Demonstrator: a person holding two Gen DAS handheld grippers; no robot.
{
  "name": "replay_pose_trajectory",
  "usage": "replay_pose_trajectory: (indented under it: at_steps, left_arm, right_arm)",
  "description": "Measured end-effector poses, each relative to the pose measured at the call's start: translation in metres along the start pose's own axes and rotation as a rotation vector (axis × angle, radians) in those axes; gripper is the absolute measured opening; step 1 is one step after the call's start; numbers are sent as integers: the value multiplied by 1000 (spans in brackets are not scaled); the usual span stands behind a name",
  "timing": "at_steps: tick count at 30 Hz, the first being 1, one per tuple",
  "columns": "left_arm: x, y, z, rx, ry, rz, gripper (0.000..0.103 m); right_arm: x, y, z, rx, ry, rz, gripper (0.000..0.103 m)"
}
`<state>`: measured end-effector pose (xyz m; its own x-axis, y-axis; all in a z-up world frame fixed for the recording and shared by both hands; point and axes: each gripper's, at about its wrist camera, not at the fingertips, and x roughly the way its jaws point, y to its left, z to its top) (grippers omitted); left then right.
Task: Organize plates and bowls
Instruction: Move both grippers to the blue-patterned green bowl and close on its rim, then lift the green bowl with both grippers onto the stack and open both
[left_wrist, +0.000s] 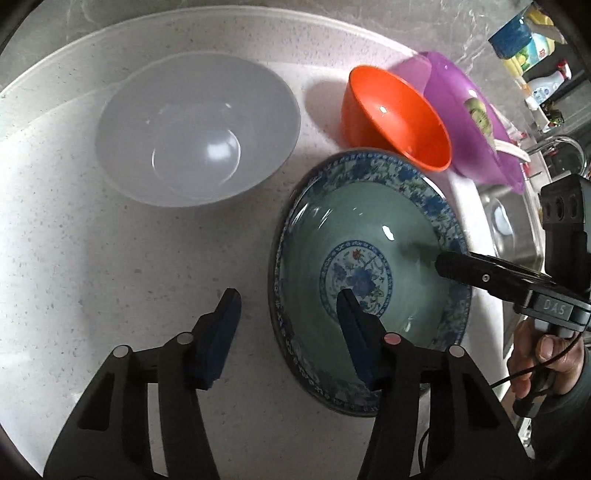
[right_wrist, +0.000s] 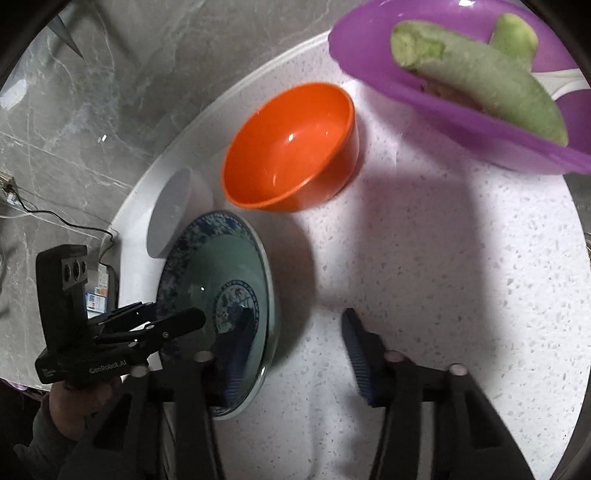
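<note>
Your left tool (left_wrist: 288, 306) and right tool (right_wrist: 295, 332) each straddle the glazed floral plate's (left_wrist: 369, 229) rim half-open, gripping nothing, while only the right view shows green radishes (right_wrist: 480, 81) in the purple basin (right_wrist: 443, 110).

1. Right gripper (right_wrist: 295, 347) hangs over the speckled counter (right_wrist: 461, 277), jaws apart, straddling the blue-patterned plate's (right_wrist: 221, 273) near rim.
2. Left gripper (right_wrist: 177, 325) reaches over that plate.
3. Orange bowl (right_wrist: 291, 147) behind; purple bowl (right_wrist: 461, 122) holds green vegetables (right_wrist: 480, 81).
</note>
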<state>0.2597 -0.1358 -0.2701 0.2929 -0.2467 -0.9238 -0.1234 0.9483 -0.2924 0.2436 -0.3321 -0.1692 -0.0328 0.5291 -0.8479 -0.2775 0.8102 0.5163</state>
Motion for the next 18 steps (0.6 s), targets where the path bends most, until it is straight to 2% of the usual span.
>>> replay_pose_trajectory:
  at_steps: [2, 3, 5, 8, 11, 18]
  left_arm:
    - [3, -1, 3, 1, -6, 0, 47]
    - [4, -1, 4, 2, -4, -9, 37]
    - [6, -3, 6, 7, 0, -12, 25]
    - [7, -7, 6, 15, -2, -19, 19]
    - [4, -11, 2, 20, -5, -10, 19]
    - [-7, -18, -6, 21, -15, -9, 19]
  right_arm:
    - [3, 1, -1, 3, 7, 0, 38]
    - [2, 1, -2, -1, 7, 0, 36]
    - [2, 5, -2, -16, 4, 1, 25]
    - [1, 12, -2, -39, 0, 5, 11]
    - [2, 16, -1, -51, -5, -22, 10]
    - [-3, 19, -4, -49, -12, -21, 10]
